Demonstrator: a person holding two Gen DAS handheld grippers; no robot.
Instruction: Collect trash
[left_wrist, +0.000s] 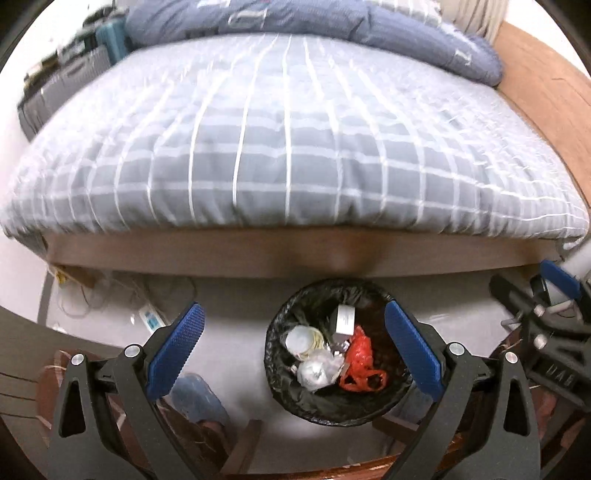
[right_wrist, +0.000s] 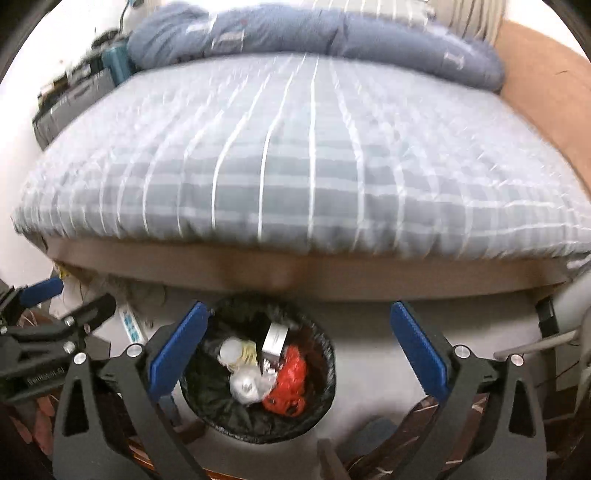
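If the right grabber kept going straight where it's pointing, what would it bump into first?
Probably bare floor just right of the trash bin. The right gripper is open and empty, and the bin sits toward its left finger. Depth is hard to judge here.

Left gripper (left_wrist: 293, 345) held above the floor, jaws spread wide, nothing between the blue pads (left_wrist: 180, 345). Below and between them: round trash bin (left_wrist: 284, 391) with black liner, standing on pale floor just in front of the bed frame (left_wrist: 258, 254). Inside: red plastic bag (left_wrist: 360, 360), white crumpled wrapper (left_wrist: 314, 371), round clear lid (left_wrist: 301, 339), small white box (left_wrist: 345, 319) (label unreadable). Grey checked duvet (left_wrist: 288, 147) covers the bed; blue pillow (left_wrist: 424, 40) at far end. Right gripper (left_wrist: 546, 314) at right edge, partly cut off. White power strip (left_wrist: 149, 319) on floor, left.
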